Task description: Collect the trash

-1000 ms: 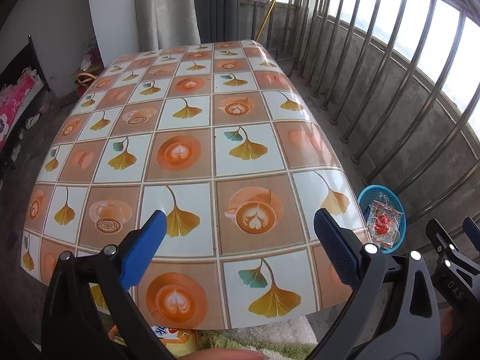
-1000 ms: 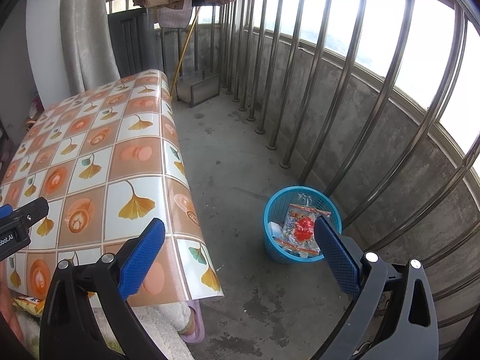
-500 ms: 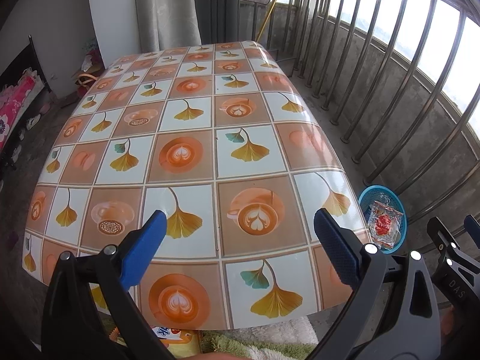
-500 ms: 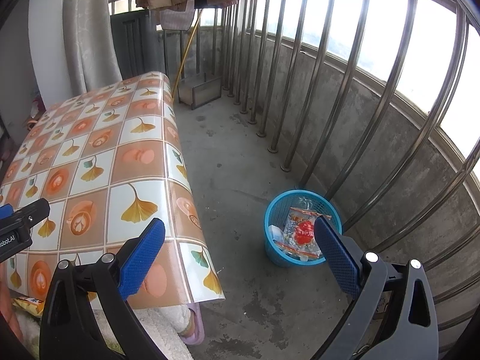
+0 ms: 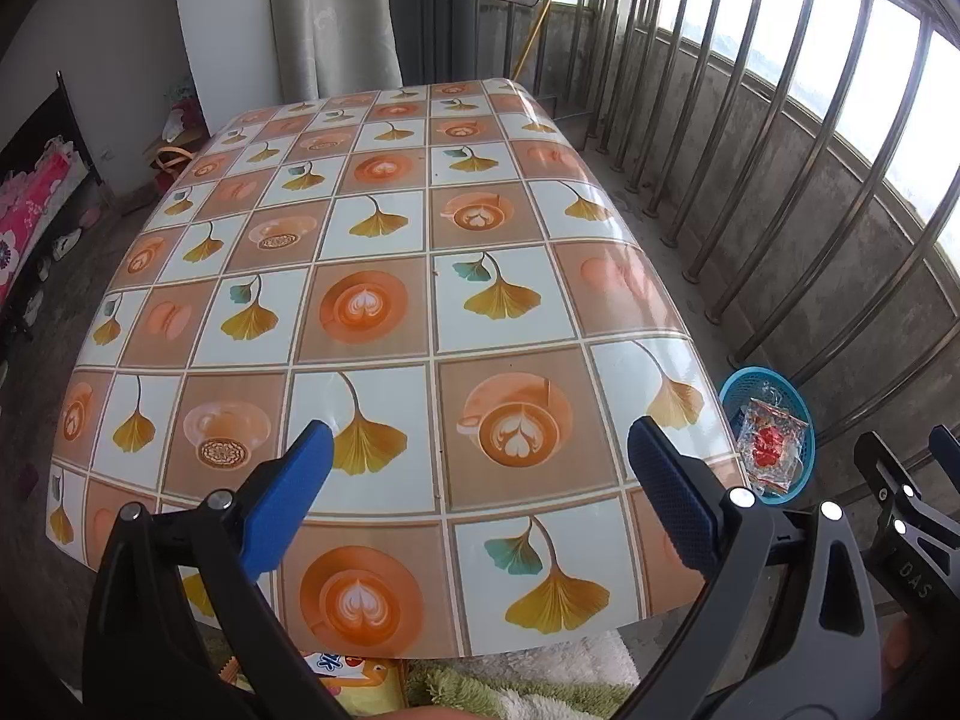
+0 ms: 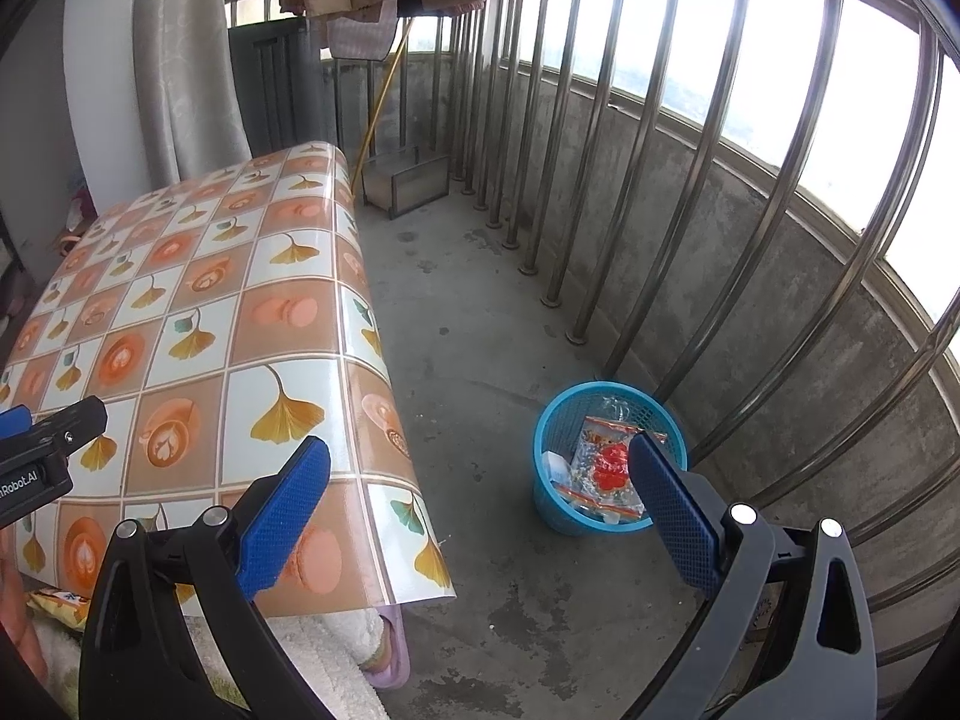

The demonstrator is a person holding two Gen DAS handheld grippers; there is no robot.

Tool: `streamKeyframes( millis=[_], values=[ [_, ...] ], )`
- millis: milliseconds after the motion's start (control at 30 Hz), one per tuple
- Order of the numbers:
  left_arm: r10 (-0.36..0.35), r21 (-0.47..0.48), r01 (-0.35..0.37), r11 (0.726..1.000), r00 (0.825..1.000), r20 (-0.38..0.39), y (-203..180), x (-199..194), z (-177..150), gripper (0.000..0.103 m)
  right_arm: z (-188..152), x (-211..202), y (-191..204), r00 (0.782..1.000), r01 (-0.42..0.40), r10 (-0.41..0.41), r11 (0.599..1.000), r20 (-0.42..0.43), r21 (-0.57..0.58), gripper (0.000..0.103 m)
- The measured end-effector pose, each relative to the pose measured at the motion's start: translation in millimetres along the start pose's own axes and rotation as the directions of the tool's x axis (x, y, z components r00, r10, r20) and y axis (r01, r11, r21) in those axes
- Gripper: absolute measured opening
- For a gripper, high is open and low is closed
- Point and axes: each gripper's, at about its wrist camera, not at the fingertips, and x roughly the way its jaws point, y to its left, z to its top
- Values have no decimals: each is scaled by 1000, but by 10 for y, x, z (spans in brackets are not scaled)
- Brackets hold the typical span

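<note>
glossy checked table, round blue bin on a concrete balcony floor

the table (image 5: pixel 480 324) wears a slick, shiny oilcloth printed in square tiles of ginkgo leaves and latte cups, its edge draping over the near corner. tall round steel railing bars (image 6: pixel 636 138) curve above a rough concrete wall. on the floor near the table's right side stands a blue plastic mesh basket (image 6: pixel 555 492), holding a crinkly clear wrapper (image 6: pixel 606 462) with a red print. the left gripper (image 5: pixel 480 474) hangs over the table, its blue textured pads spread wide and empty; the right gripper (image 6: pixel 480 486) hovers over the floor, likewise agape, holding nothing.
</note>
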Motion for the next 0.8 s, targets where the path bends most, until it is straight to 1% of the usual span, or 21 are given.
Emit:
streamKeyframes(
  millis=[433,633,800],
  values=[
    [4,3,-4,1000,1000,0,-32,-3,-1,94,-27,-15,68,1000,-13,14,999,8,-37,97],
    [6,4,-6,1000,1000,-1,-38,-5,1,94,-28,-17,69,1000,-13,13,999,8,-36,97],
    [14,3,-14,1000,1000,5,30,-33,12,94,-26,-14,72,1000,-16,16,999,8,-36,97]
  ],
)
